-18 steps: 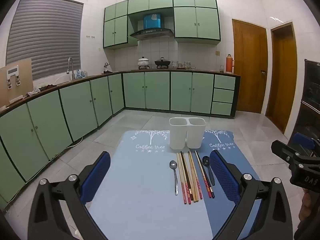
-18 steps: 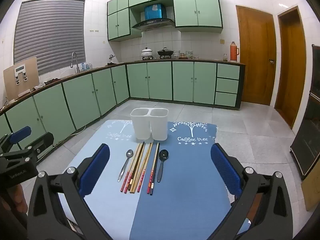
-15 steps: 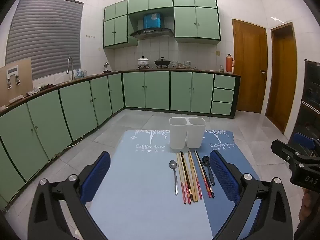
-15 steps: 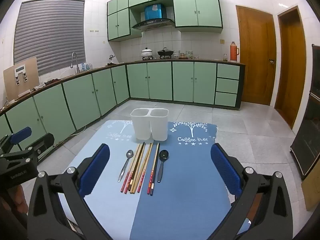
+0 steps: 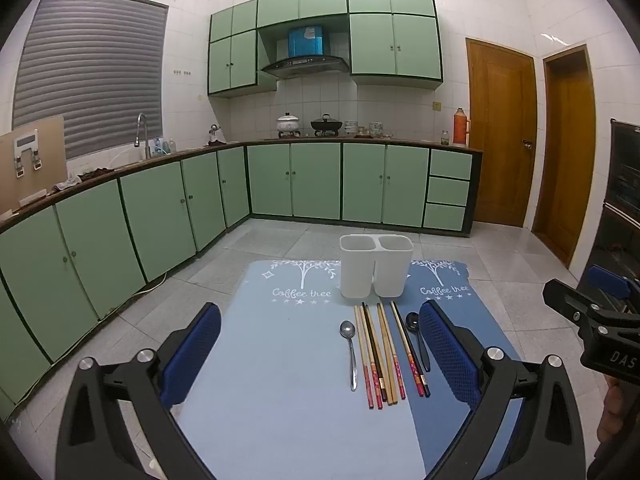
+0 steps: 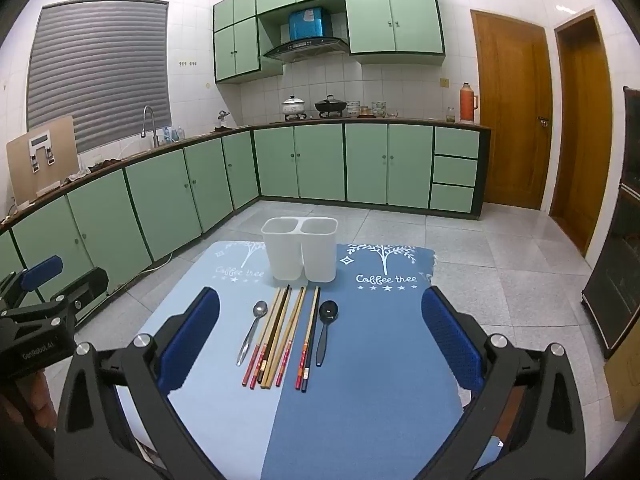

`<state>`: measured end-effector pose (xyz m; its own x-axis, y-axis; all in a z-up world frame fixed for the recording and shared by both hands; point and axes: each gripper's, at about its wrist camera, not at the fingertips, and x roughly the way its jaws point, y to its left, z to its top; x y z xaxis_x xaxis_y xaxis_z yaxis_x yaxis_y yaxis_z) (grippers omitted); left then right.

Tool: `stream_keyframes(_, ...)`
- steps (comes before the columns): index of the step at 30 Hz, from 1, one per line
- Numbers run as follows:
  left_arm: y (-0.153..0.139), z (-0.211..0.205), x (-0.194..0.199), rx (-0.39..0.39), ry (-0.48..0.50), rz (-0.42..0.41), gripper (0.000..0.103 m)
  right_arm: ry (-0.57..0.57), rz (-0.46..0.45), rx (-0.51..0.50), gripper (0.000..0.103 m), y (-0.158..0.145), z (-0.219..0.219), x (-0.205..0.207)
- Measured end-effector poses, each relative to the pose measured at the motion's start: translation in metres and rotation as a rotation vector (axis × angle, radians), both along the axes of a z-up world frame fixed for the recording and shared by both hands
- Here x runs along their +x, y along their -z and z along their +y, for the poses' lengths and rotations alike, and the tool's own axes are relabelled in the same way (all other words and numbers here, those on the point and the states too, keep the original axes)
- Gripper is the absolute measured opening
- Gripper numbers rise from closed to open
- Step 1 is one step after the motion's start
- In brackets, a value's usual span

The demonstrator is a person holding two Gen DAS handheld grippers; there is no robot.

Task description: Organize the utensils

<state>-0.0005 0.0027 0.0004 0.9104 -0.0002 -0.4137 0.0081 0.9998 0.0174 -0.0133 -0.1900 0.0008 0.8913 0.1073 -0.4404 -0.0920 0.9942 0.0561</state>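
In front of the white two-compartment holder, on the blue mat, the utensils lie in one tidy row, handles toward us: a silver spoon at the holder's left-hand end, the bundle of chopsticks in the middle, and a black spoon at the right-hand end. All of them rest just short of the holder's base, none touching it that we can tell, and both compartments look empty from here.

Compared with the views from half a second ago, we find almost nothing altered: the row of utensils lies as it did, the holder stands in the same spot, and both tools hover at much the same height and distance from it. We read that as a pause before the first pick, so the task has not really begun.

Our left gripper is spread wide with nothing between its blue pads, set well back from the holder and above the mat's lighter half. Our right gripper is likewise released and empty, framing the row from the near side. Each tool also shows at the edge of the other's view.

We judge the black spoon the easiest start for the right side, since it lies slightly apart from the chopsticks.
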Motion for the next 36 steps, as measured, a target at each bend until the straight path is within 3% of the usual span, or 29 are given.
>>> stream_keyframes(36,0.0001,0.0000,-0.0012,0.004,-0.002,-0.005,0.097,0.000,-0.002,0.004,0.098,0.0002,0.0002,-0.0012)
